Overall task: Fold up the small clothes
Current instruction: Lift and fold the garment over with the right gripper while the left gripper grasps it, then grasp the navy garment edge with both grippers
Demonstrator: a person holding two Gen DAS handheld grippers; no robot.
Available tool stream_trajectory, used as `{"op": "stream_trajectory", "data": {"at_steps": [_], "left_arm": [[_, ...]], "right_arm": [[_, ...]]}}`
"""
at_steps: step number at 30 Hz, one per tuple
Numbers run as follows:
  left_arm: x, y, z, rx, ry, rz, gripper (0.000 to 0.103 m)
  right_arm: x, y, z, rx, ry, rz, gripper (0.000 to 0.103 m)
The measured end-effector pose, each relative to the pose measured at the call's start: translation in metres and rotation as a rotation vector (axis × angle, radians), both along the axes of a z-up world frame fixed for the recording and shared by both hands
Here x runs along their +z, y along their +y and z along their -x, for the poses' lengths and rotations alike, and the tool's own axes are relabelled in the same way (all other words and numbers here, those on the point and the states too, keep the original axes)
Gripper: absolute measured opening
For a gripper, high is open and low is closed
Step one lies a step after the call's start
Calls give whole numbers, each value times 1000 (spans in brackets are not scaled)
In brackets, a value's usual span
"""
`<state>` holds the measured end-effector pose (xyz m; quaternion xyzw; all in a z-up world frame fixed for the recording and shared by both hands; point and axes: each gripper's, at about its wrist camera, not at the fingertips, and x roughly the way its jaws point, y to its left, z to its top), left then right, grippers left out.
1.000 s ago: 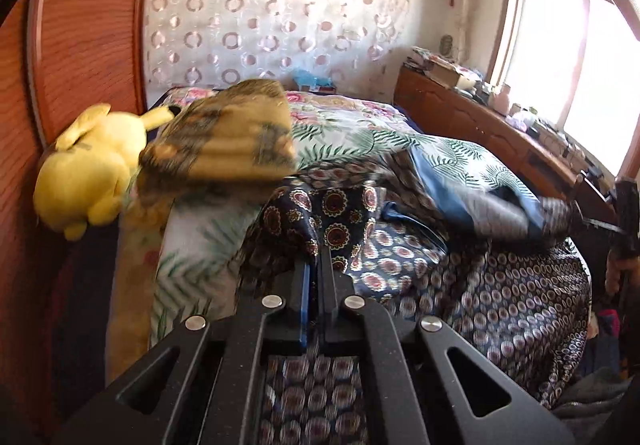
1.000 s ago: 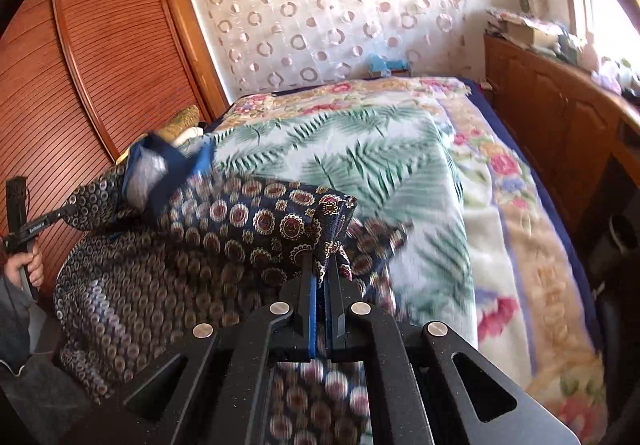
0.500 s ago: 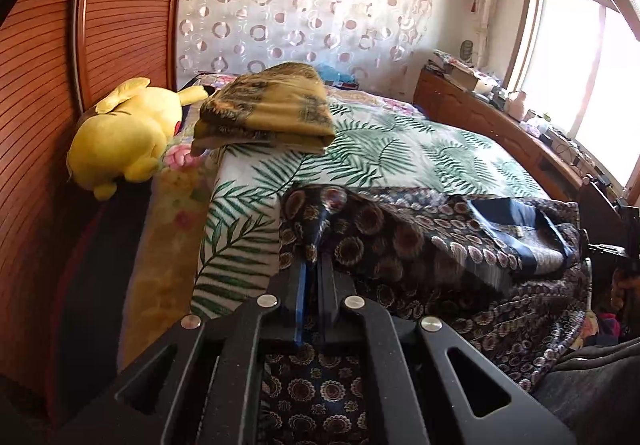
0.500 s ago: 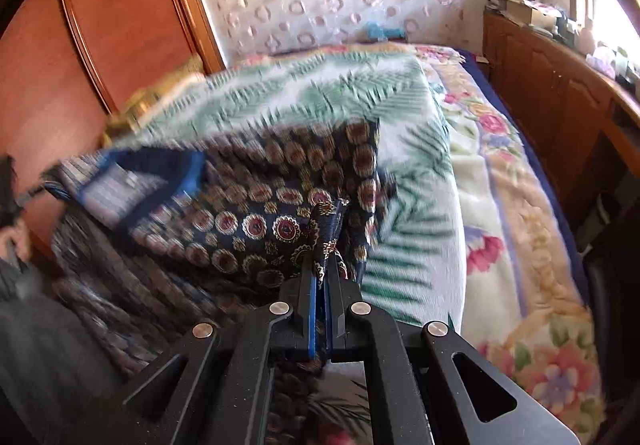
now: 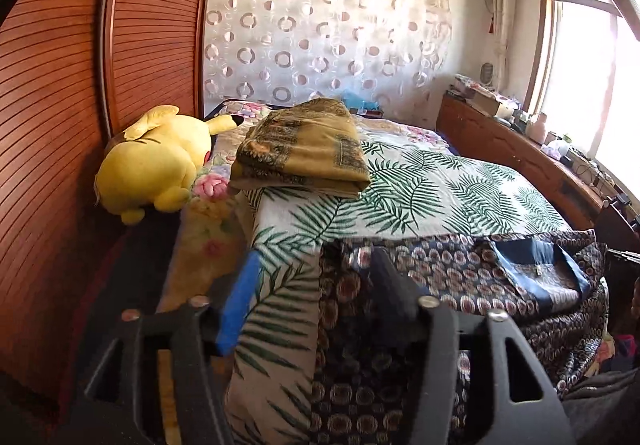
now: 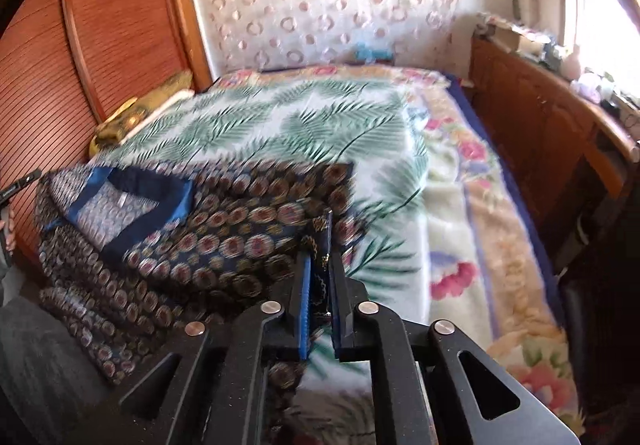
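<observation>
The left gripper [image 5: 316, 277] has just been opening: its jaws now stand wide apart, straddling the near left corner of the dark navy shirt printed with round medallions [image 5: 460, 277], and neither pad presses the cloth. The right gripper [image 6: 320, 269] has just been opening too, though only to a narrow gap; a fold of the shirt [image 6: 224, 229] stands in that gap, and whether the pads grip it is unclear. The shirt lies folded straight ahead of both grippers on the white blanket printed with green palm leaves [image 5: 420, 197], its blue collar [image 5: 536, 249] up. Farther off, ahead of the left gripper, sits a folded mustard-yellow patterned cloth [image 5: 304, 145], with a yellow plush toy [image 5: 152, 161] to its left against the reddish wooden slatted wardrobe [image 5: 60, 105].
</observation>
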<state>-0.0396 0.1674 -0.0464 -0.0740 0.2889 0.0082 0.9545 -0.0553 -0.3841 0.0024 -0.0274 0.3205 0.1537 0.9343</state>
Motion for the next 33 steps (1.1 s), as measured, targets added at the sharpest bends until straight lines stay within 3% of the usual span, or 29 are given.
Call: {"op": "stream_trajectory", "data": {"at_steps": [2, 5, 6, 7, 9, 15, 24, 33], "left_arm": [[3, -3, -10, -15, -2, -12, 71], [7, -9, -30, -40, 5, -32, 75], [9, -11, -39, -51, 10, -40, 75], [11, -13, -49, -60, 18, -54, 75], [14, -17, -63, -58, 29, -90, 75], [15, -27, -99, -92, 95, -161, 75], [-19, -26, -116, -151, 252, -110, 75], [-45, -32, -104, -203, 347, -84, 65]], "right_arm": [[4, -1, -7, -23, -14, 15, 18], [6, 6, -21, -45, -32, 23, 22], [7, 7, -27, -52, -31, 15, 27], [8, 10, -34, -54, -25, 5, 40], [7, 14, -45, -54, -19, -6, 47], [-3, 32, -69, -8, 20, 23, 48], [-13, 33, -93, 17, 89, 61, 48], [-24, 32, -101, 12, 135, 67, 49]]}}
